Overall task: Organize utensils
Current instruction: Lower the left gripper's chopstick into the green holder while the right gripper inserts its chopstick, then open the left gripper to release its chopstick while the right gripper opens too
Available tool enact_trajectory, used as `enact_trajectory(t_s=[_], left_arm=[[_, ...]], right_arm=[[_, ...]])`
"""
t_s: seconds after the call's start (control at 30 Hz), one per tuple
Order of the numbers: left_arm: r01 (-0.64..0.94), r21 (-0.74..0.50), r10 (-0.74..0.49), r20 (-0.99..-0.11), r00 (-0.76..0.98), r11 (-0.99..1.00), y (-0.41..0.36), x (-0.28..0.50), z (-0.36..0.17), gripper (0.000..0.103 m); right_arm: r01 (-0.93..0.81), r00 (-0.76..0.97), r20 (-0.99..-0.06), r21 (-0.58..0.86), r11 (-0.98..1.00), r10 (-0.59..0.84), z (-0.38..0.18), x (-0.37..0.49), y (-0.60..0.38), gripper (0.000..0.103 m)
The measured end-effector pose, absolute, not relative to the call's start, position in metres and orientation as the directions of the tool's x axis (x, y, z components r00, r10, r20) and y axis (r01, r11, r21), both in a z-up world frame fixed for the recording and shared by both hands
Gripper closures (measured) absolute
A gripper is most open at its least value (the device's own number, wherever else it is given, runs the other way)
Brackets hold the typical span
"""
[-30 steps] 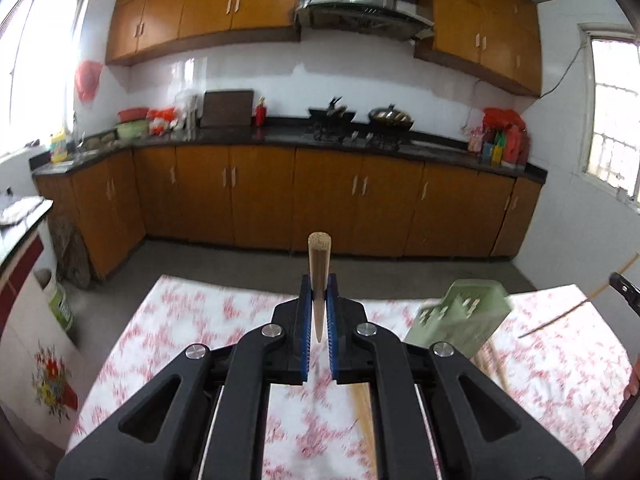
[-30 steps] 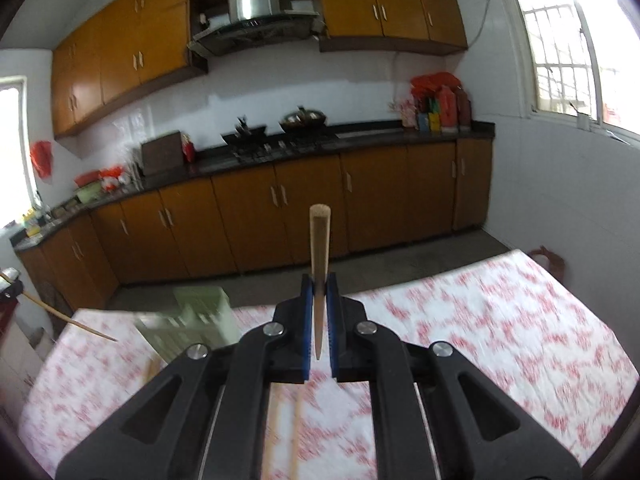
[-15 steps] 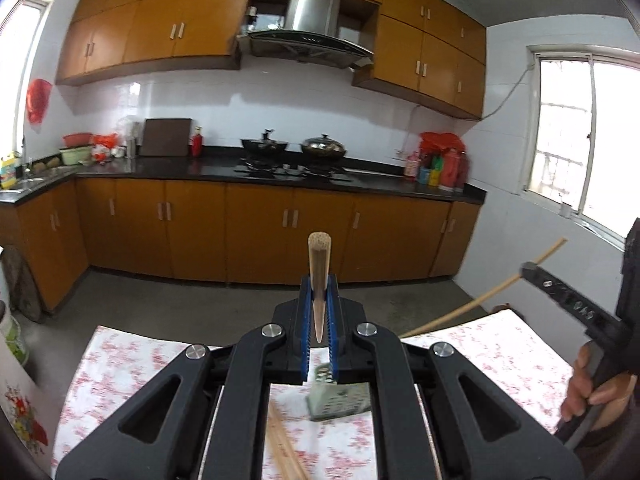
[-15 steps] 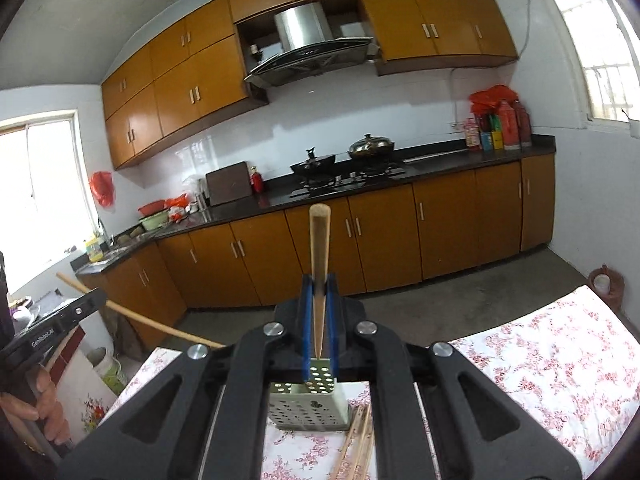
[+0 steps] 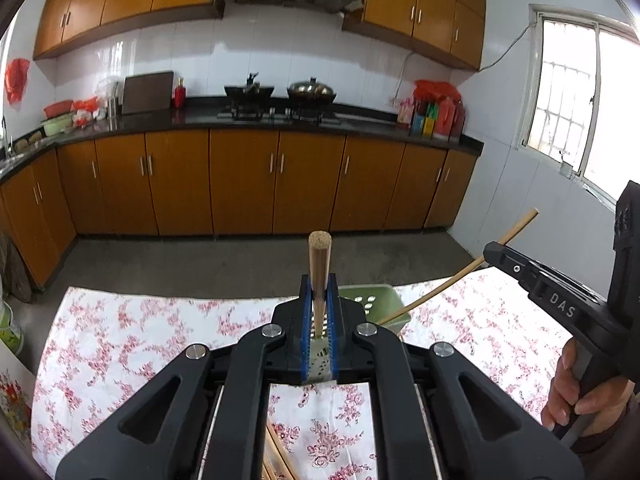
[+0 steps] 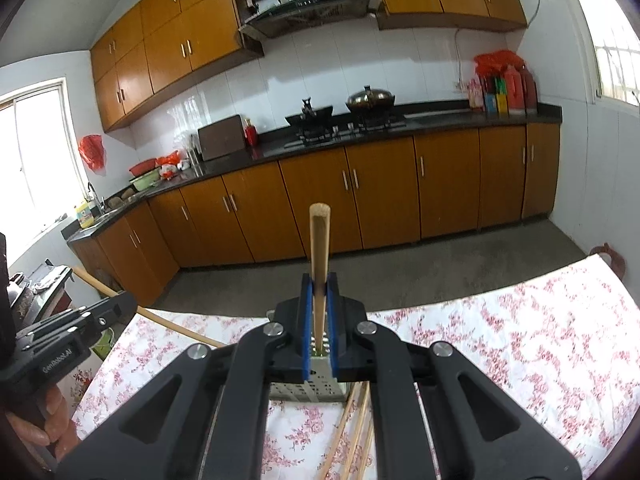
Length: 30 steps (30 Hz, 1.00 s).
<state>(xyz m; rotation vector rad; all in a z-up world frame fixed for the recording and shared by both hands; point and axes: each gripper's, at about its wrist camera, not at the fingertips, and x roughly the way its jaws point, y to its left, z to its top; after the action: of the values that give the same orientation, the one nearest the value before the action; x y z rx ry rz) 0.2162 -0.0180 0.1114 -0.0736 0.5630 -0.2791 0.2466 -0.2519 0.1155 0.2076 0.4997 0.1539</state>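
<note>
**Left wrist view: both tools loaded, chopstick holder below**

Left wrist view: left gripper (image 5: pixel 319 322) fingers closed on a wooden chopstick (image 5: pixel 319 276), which stands upright between the blue pads. Green perforated chopstick holder (image 5: pixel 382 300) sits on the floral-cloth surface (image 5: pixel 160 332) just behind the fingers. Loose chopsticks (image 5: pixel 276 460) lie near the bottom edge. At the right, the right gripper holds its own chopstick slanted, lower end at the holder rim.

Right wrist view: right gripper (image 6: pixel 319 316) fingers clamped on a second chopstick (image 6: pixel 319 264); holder (image 6: pixel 306 388) directly below, more chopsticks (image 6: pixel 352 432) beside it.

Handling, judged: chopsticks light, stiff, smooth, and likely to pivot if pinched near one end. Mid-shaft hold suits insertion. Holder looks light; may tip if knocked.
</note>
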Motion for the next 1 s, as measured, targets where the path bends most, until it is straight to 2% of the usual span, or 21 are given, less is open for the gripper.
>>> enact_trajectory(t_s=[0.1,0.3,0.37,0.4,0.43,0.53,0.6,0.77,0.9,1.0], left_arm=[[0.231,-0.161,-0.282,-0.528,0.801,0.959,-0.013,0.218,0.107,0.096],[0.215,-0.181,-0.278,-0.505,0.817,0.96,-0.006,0.214,0.116,0.093],[0.204,-0.198,-0.277,-0.488,0.828,0.959,-0.001,0.21,0.121,0.083],[0.198,-0.201,-0.273,-0.479,0.834,0.959,-0.001,0.21,0.123,0.074],[0.192,-0.201,-0.266,-0.466,0.844,0.961,0.003,0.206,0.126,0.071],[0.17,-0.19,-0.239,-0.446,0.863,0.967,0.013,0.195,0.129,0.071],[0.153,-0.188,-0.223,-0.443,0.868,0.97,0.022,0.189,0.125,0.071],[0.074,-0.141,-0.134,-0.485,0.864,0.987,0.044,0.174,0.092,0.071],[0.017,-0.091,-0.067,-0.582,0.81,0.996,0.058,0.173,0.039,0.071],[-0.006,-0.116,-0.072,-0.657,0.75,0.993,0.067,0.172,0.0,0.071]], right_arm=[[-0.083,0.865,-0.465,0.242,0.967,0.191,0.111,0.248,-0.253,0.09],[-0.053,0.884,-0.436,0.26,0.964,0.166,0.117,0.235,-0.266,0.074],[-0.037,0.894,-0.423,0.259,0.965,0.148,0.119,0.227,-0.272,0.07],[-0.029,0.898,-0.418,0.257,0.966,0.138,0.119,0.223,-0.275,0.069],[-0.013,0.903,-0.413,0.255,0.967,0.121,0.119,0.217,-0.28,0.068],[0.04,0.905,-0.419,0.249,0.968,0.07,0.11,0.202,-0.295,0.065],[0.075,0.895,-0.444,0.248,0.966,0.044,0.097,0.195,-0.306,0.065],[0.153,0.82,-0.572,0.21,0.966,-0.005,0.035,0.191,-0.322,0.065],[0.131,0.731,-0.681,0.205,0.97,0.045,-0.022,0.197,-0.313,0.067],[0.088,0.665,-0.74,0.206,0.975,0.097,-0.058,0.198,-0.295,0.071]])
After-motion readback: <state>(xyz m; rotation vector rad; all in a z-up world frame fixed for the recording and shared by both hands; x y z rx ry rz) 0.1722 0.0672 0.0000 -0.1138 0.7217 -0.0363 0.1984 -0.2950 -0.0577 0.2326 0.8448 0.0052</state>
